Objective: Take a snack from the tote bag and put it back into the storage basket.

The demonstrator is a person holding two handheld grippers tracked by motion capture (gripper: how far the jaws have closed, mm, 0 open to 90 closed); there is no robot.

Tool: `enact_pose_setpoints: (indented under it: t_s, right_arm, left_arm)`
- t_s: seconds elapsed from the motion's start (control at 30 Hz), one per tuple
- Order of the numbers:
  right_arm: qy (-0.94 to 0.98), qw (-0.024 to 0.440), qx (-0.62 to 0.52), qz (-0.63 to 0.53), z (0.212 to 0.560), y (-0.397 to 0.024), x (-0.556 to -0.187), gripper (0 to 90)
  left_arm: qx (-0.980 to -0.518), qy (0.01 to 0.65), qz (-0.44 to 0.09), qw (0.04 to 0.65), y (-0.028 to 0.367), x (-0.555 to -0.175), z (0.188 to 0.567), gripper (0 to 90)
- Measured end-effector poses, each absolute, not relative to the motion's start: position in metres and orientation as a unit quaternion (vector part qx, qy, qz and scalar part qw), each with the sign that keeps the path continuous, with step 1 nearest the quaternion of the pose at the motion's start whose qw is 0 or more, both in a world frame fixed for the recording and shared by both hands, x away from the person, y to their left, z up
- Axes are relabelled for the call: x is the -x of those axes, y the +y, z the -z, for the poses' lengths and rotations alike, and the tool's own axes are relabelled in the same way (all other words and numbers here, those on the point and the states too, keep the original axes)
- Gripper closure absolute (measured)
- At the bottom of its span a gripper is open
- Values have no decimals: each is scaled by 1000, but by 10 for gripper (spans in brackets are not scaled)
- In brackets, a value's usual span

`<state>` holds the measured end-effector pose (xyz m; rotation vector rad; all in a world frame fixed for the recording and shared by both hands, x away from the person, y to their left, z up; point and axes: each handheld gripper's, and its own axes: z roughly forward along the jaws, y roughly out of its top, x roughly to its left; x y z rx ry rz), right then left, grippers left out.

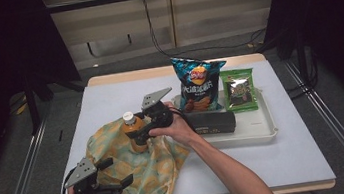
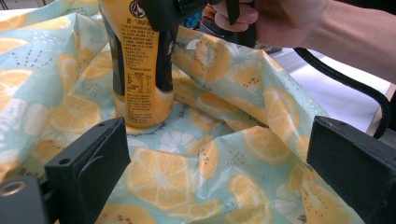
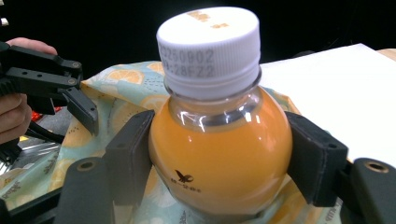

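High view: the right gripper [image 1: 140, 131] has its fingers [image 3: 130, 154] closed around the shoulder of a small clear plastic bottle of orange juice with a white screw cap [image 1: 133, 130], which stands upright on a crumpled pale-blue cloth bag printed with orange slices [image 1: 135, 175] near the front-left corner of the desk [image 1: 294, 161]. The grip sits high, just under the cap, probably so the bottle stays vertical while it is set on, or lifted off, the fabric. In the left gripper view the bottle's base rests on the cloth. The left gripper [image 1: 119, 173] waits at the front edge, over the bag's near side, its fingers [image 2: 88, 168] wide apart with only fabric lying between them; it seems ready to pinch the bag and steady or open it. Toward the right edge, a white plastic tray [image 1: 265, 127] keeps a blue crisp packet [image 1: 199, 84], a green snack packet [image 1: 239, 90] and a flat black box [image 1: 211, 123] together, well apart from the bag.
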<state>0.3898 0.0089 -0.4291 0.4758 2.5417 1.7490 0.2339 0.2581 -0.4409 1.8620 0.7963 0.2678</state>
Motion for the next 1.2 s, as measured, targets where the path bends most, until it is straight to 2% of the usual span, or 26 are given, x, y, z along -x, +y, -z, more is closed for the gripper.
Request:
enact_pose_setpoints:
  t_s: [0.37,1.2]
  right_arm:
    - [816,3,-156,-556,422,5,-385,305]
    - [795,3,-168,-583,382,-7,-372,307]
  left_arm:
    - [-779,330,-113,521,258,-234,441,53]
    - [-779,330,-113,521,258,-236,442,49]
